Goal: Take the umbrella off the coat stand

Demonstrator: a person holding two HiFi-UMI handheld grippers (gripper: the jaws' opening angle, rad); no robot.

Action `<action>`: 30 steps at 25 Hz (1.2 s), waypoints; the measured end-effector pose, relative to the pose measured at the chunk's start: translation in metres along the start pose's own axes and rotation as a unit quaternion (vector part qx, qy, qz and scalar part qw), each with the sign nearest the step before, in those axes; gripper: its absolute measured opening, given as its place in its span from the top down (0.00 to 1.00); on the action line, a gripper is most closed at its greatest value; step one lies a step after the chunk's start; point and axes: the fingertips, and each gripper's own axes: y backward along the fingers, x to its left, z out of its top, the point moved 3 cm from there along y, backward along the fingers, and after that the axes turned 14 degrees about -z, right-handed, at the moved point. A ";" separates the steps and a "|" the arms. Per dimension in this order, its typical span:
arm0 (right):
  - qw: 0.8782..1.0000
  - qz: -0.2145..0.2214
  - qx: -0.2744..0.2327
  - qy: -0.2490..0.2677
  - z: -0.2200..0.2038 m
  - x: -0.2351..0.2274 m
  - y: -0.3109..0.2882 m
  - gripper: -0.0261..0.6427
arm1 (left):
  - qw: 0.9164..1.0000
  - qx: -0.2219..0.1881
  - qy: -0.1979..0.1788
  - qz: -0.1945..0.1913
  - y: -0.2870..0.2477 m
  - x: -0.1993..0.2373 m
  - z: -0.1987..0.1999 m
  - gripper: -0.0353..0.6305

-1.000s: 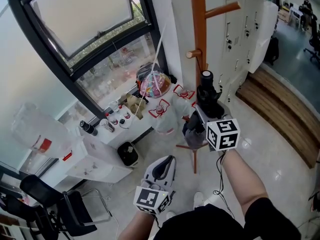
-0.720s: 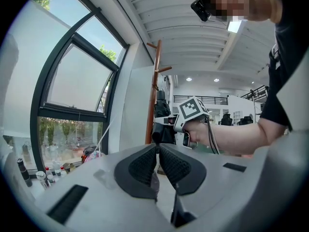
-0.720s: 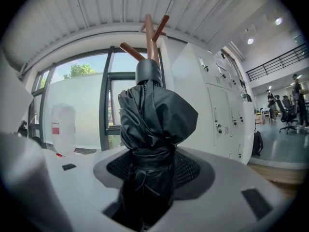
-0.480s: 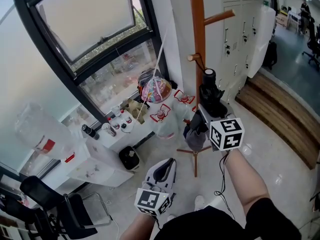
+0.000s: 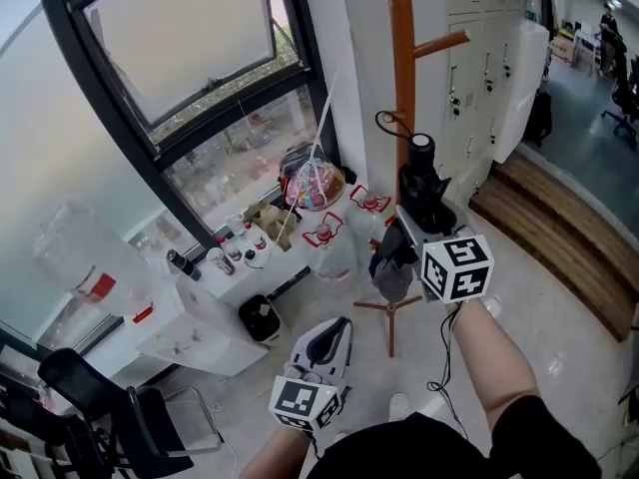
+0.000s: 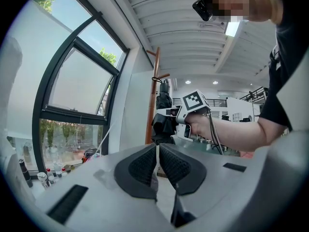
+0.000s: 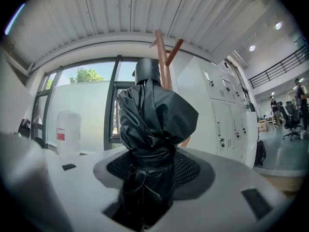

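A folded black umbrella (image 5: 417, 190) stands upright in my right gripper (image 5: 412, 226), whose jaws are shut on its bundled canopy (image 7: 150, 129). Its round handle end (image 5: 421, 144) points up. The thin black wrist strap (image 5: 383, 120) loops at the tip of a short peg on the orange-brown coat stand (image 5: 401, 58); I cannot tell whether it still hangs on the peg. The stand's pole (image 7: 163, 57) rises just behind the umbrella. My left gripper (image 5: 332, 331) hangs low over the floor, shut and empty, pads (image 6: 145, 167) pressed together, looking toward the umbrella (image 6: 163, 116) and the stand (image 6: 151, 105).
A low white ledge (image 5: 215, 277) under the dark-framed window (image 5: 180, 58) carries small bottles, a colourful bag (image 5: 314, 182) and water jugs (image 5: 334, 252). White lockers (image 5: 479, 58) and a wooden step (image 5: 559, 238) lie right. A black chair (image 5: 110, 417) stands lower left.
My right gripper has lifted the umbrella higher beside the pole, and the strap has slackened and moved out to the peg's tip. The left gripper has barely shifted.
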 end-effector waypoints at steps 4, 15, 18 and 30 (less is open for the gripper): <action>1.000 0.001 -0.008 0.001 0.008 0.006 0.009 0.53 | 1.000 -0.002 -0.003 0.000 0.009 -0.002 0.004 0.90; 1.000 0.006 -0.007 -0.008 0.006 0.033 0.059 0.53 | 1.000 -0.006 -0.007 -0.013 0.048 -0.015 0.006 0.90; 1.000 0.002 0.000 -0.005 -0.003 0.041 0.077 0.53 | 1.000 -0.006 -0.005 -0.022 0.059 -0.021 0.004 0.90; 0.999 -0.027 0.028 -0.017 -0.041 0.070 0.172 0.53 | 0.997 0.004 0.000 -0.077 0.106 -0.047 -0.010 0.90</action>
